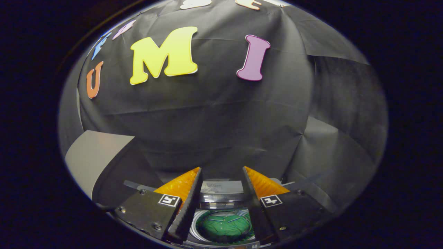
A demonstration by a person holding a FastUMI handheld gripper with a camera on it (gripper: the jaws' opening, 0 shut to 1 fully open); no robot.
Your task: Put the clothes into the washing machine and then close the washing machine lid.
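Jaws of gripper (pixel 221 204) spread, empty; washing machine (pixel 221 197) drum mouth below, toward 6 o'clock, green clothes (pixel 224 226) inside; raised lid (pixel 221 188) at 12, likely next.

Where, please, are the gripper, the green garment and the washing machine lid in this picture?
gripper (pixel 221 173): gripper view, open gap between fingertips.
green garment (pixel 224 226): gripper view, cloth's middle, inside the drum.
washing machine lid (pixel 221 197): gripper view, its raised rim.

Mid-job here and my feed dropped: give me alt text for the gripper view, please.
The claw is open and holds nothing, its fingers spread above the washing machine's round drum opening, where green cloth lies inside. Beyond the fingers hangs the booth's black cloth wall, with a pale panel beside it.
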